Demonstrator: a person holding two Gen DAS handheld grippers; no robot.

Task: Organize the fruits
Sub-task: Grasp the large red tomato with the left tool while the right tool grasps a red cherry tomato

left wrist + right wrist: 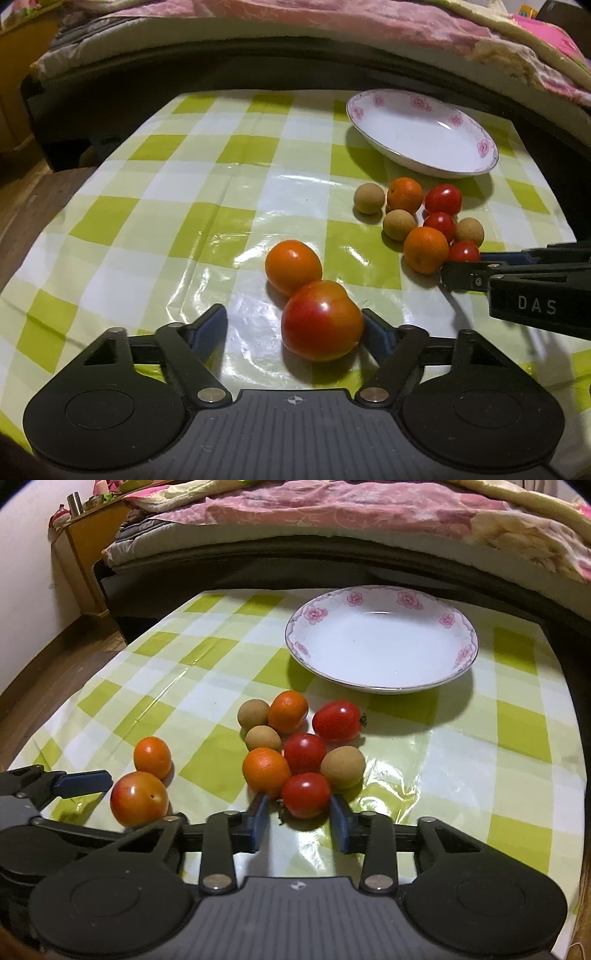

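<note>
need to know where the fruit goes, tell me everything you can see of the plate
The plate is a shallow, round white dish, glossy like glazed ceramic, with pink flowers spaced around its rim and a thin grey line at the edge. It sits upright and level on the green-and-white checked tablecloth, at the far side of the table near the bed. Nothing lies in it. The cluster of small fruits lies just in front of it, apart from it; neither gripper touches it.
</note>
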